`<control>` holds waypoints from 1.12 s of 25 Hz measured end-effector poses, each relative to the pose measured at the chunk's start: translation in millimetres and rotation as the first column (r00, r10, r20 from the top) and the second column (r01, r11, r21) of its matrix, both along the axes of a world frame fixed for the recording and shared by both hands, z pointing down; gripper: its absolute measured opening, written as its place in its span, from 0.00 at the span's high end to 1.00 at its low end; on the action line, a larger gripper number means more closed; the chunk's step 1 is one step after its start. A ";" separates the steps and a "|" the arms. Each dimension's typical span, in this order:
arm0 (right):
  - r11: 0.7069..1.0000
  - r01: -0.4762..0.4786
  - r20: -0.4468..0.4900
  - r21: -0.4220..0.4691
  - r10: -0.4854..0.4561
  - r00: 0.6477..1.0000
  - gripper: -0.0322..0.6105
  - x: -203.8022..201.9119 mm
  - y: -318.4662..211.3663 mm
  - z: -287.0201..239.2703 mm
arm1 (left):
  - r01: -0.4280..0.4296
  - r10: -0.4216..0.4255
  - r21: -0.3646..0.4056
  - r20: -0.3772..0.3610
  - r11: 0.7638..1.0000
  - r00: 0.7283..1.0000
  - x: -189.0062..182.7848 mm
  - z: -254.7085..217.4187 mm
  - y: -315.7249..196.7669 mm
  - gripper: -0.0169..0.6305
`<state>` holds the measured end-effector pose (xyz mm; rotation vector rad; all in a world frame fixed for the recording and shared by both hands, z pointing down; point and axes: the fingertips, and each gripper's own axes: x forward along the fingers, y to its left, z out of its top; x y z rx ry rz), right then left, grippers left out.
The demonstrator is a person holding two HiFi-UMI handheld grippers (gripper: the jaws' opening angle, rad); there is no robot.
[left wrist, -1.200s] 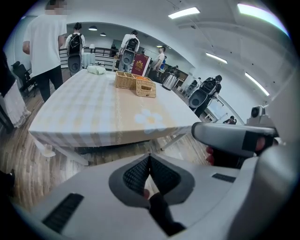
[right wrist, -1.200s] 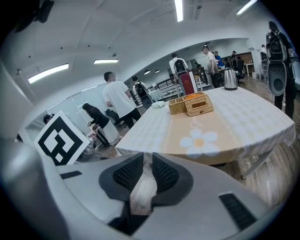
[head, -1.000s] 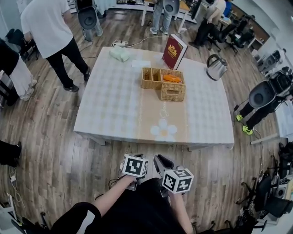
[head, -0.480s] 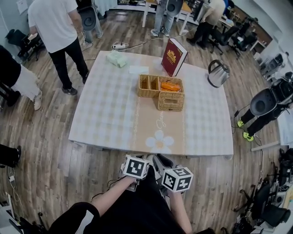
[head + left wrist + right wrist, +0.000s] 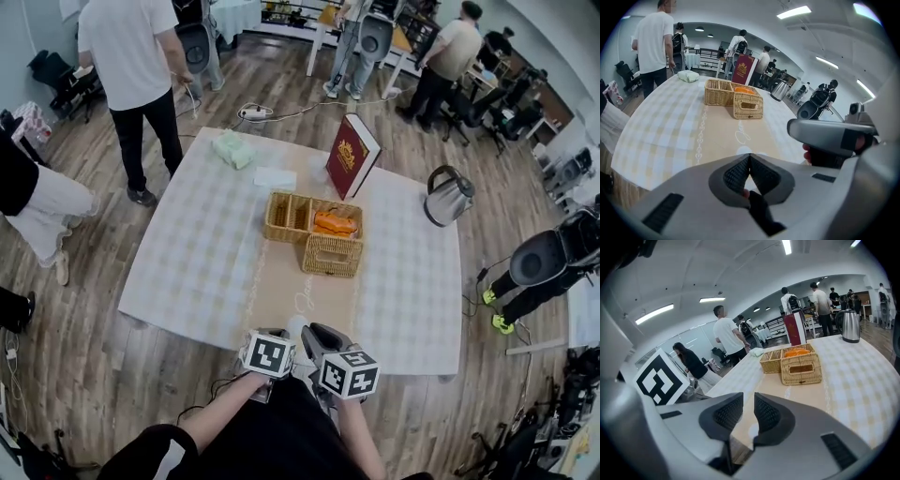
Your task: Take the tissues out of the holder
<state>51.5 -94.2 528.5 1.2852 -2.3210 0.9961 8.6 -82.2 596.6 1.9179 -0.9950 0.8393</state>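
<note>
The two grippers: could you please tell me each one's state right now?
Left gripper: closed, holding nothing.
Right gripper: slightly open, holding nothing.

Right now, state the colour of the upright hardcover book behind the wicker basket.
The hardcover book: dark red, gold emblem; head view.

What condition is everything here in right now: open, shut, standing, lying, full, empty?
Left gripper, fingers shut together, nothing held.
Right gripper, fingers slightly apart, nothing between them.
Tissue holder, upright on the table, no tissue sticking out.
Wicker basket, open-topped, orange item in one compartment.
Book, closed, standing on end.
Kettle, upright, lid down.
</note>
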 end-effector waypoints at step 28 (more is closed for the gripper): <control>0.992 0.100 -0.012 -0.078 -0.102 0.995 0.79 81.0 -148.2 25.5 | 0.121 -0.120 -0.026 0.018 0.992 0.993 69.2 12.0 -143.6 0.96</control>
